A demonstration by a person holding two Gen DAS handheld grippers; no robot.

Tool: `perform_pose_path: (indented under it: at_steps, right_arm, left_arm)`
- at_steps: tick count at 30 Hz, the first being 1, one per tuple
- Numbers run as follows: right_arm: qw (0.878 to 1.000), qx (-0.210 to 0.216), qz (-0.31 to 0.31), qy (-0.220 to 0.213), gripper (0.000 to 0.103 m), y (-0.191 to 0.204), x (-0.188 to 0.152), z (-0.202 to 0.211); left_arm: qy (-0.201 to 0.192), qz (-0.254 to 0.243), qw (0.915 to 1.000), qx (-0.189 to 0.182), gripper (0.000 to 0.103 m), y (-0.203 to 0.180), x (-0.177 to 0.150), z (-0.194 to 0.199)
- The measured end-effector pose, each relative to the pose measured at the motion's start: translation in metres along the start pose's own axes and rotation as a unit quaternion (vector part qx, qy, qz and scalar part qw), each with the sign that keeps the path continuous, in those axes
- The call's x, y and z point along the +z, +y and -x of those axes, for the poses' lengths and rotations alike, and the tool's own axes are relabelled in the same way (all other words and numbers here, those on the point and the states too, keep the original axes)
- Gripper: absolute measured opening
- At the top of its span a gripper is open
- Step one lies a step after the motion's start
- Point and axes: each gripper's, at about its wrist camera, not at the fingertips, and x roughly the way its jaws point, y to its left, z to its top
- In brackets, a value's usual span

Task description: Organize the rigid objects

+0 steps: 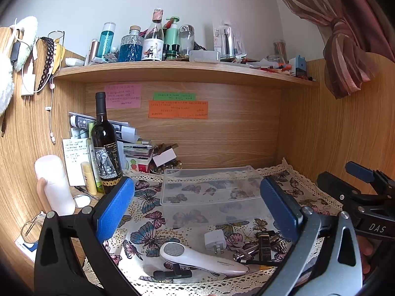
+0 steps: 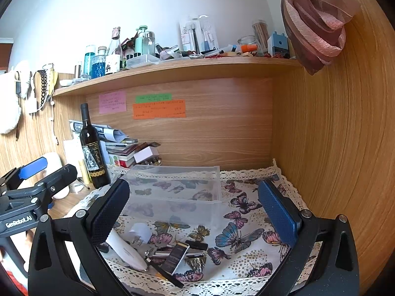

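Observation:
A clear plastic box (image 1: 212,192) stands empty on the butterfly cloth (image 1: 148,236); it also shows in the right wrist view (image 2: 177,192). In front of it lie a white handheld device (image 1: 200,259), a white plug adapter (image 1: 215,240), a black clip (image 1: 172,272) and a pile of lipstick tubes and small cases (image 1: 259,246). The same device (image 2: 126,251), adapter (image 2: 139,233) and pile (image 2: 177,254) show in the right wrist view. My left gripper (image 1: 197,209) is open and empty above these items. My right gripper (image 2: 195,209) is open and empty, to the right of the left one.
A dark wine bottle (image 1: 105,148), a white bottle (image 1: 54,185), papers and books (image 1: 138,150) stand at the left back. A wooden shelf (image 1: 182,71) crowded with bottles runs overhead. Wooden walls close the back and right (image 2: 333,148). A curtain (image 2: 313,24) hangs top right.

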Motion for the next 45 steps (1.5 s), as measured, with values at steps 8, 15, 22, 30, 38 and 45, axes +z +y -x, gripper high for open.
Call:
perform_pose_path:
  at_steps: [8,15,22,30,38,45]
  right_arm:
    - [1.0,0.006,0.0,-0.003,0.103,0.0013,0.0012,0.0031]
    - [1.0,0.007,0.0,-0.004,0.103,0.0014,0.0005,0.0032]
    - [1.0,0.007,-0.003,-0.004,0.103,0.0015,0.0,0.004]
    - [1.0,0.011,-0.002,-0.004,0.103,0.0022,-0.0001,0.0044]
    - [1.0,0.015,0.002,-0.005,0.103,0.0042,-0.0004,0.0049]
    - [1.0,0.017,0.007,-0.005,0.103,0.0053,-0.0013,0.0044]
  left_arm:
    - [-0.001,0.0,1.0,-0.002,0.103,-0.0007,-0.0003,0.0003]
    - [-0.002,0.0,1.0,-0.001,0.103,-0.0017,-0.0004,0.0008]
    - [-0.002,0.0,1.0,-0.002,0.103,-0.0015,-0.0001,0.0009]
    - [-0.003,0.002,1.0,-0.001,0.103,-0.0016,0.0006,0.0011]
    - [-0.001,0.004,1.0,-0.004,0.103,-0.0007,0.0002,0.0005]
    - [0.0,0.009,1.0,-0.002,0.103,0.0034,-0.0008,0.0001]
